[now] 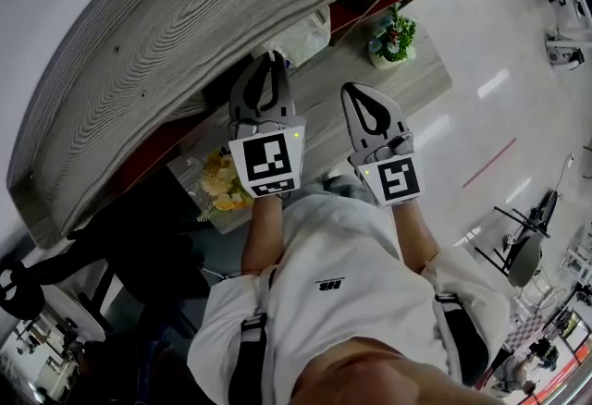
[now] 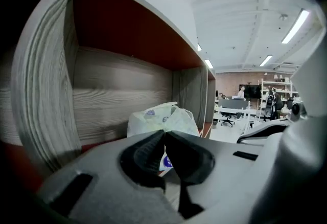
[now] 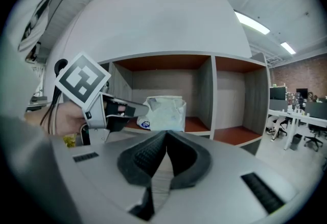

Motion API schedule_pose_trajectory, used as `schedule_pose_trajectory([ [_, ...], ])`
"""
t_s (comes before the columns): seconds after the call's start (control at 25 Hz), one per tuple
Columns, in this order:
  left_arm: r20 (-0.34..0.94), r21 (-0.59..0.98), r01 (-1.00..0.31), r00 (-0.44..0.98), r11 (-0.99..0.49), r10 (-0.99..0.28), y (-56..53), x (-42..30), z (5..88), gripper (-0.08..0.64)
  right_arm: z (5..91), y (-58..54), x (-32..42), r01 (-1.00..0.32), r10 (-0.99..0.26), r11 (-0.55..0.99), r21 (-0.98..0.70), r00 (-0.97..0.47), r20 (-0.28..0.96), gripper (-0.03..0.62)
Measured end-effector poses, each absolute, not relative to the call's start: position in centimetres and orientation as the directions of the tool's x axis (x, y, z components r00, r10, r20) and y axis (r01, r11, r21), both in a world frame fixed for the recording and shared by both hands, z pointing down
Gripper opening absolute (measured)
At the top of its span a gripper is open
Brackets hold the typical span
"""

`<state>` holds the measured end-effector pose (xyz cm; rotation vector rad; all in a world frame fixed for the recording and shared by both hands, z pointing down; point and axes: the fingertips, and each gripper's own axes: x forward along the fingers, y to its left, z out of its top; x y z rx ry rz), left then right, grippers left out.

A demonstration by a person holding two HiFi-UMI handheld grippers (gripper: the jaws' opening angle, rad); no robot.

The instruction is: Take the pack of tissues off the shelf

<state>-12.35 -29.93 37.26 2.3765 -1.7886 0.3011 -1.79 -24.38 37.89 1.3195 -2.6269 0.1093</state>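
Note:
The pack of tissues (image 3: 163, 113), white in a crinkled wrapper with a blue label, stands in the left compartment of the wooden shelf (image 3: 207, 90) with a red-brown floor. My left gripper (image 1: 271, 56) reaches into that compartment, and its fingertips (image 3: 134, 111) meet the pack's lower left corner. In the left gripper view the jaws are shut (image 2: 164, 137) on the wrapper's edge, and the pack (image 2: 158, 118) rises just behind them. My right gripper (image 1: 354, 91) hangs back from the shelf, shut (image 3: 166, 138), with nothing between its jaws.
A small potted plant (image 1: 394, 37) stands on the wooden table top (image 1: 421, 70) to the right. Yellow flowers (image 1: 222, 183) sit low at the left. A divider (image 3: 213, 96) separates a second compartment on the right. Office desks and chairs (image 3: 301, 133) stand far off.

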Motion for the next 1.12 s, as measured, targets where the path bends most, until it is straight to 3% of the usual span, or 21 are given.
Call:
schedule_pose_trajectory([
  [1.12, 0.319, 0.029, -0.948, 0.31, -0.317, -0.896, -20.4, -7.5, 40.7, 0.029, 38.7, -17.5, 1.6, -0.784, -0.768, 0.621, 0.012, -0.606, 0.208, 0.026],
])
